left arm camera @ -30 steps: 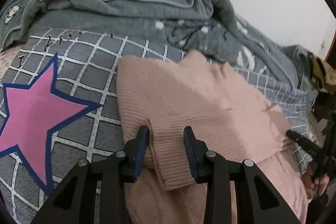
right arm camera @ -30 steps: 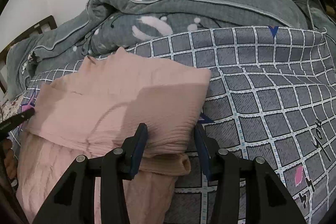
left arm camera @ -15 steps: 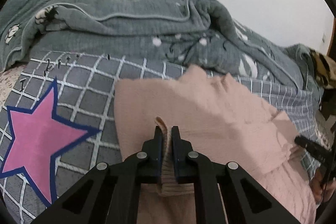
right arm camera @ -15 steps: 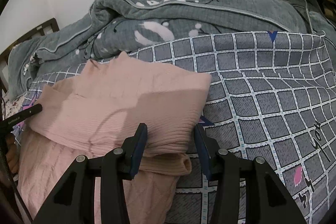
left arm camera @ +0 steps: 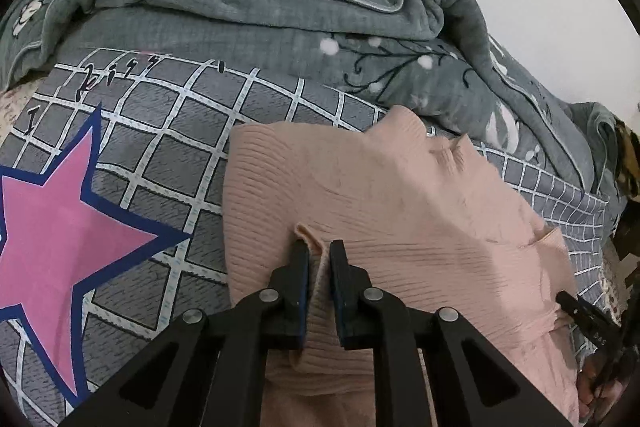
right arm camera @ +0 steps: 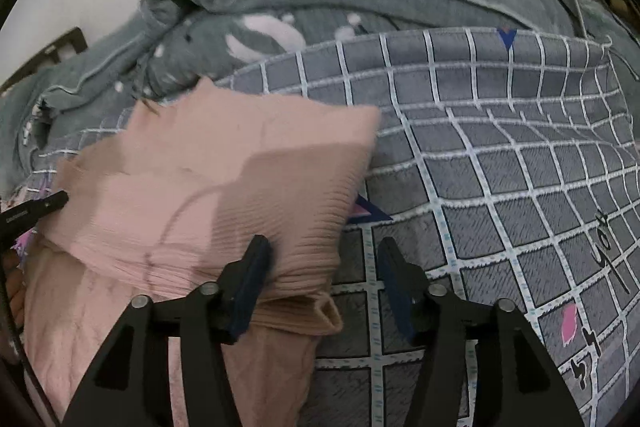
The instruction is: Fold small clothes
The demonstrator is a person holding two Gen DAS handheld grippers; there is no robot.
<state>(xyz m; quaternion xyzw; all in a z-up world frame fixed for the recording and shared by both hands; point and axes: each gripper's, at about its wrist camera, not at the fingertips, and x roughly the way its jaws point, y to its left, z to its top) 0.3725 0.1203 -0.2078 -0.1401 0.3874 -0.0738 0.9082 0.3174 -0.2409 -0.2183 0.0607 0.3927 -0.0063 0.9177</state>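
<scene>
The pink ribbed sweater lies folded on the grid-patterned bed cover. Both tools angle down at its near edge. The left tool is clamped on a raised pinch of sweater. The right tool, just opening wider, straddles the sweater's corner without pressing it.

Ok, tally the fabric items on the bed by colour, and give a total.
Pink: 1, the ribbed sweater.
Grey-green: 1, the rumpled blanket.
Grey checked: 1, the bedsheet with the star.
Total: 3.
</scene>
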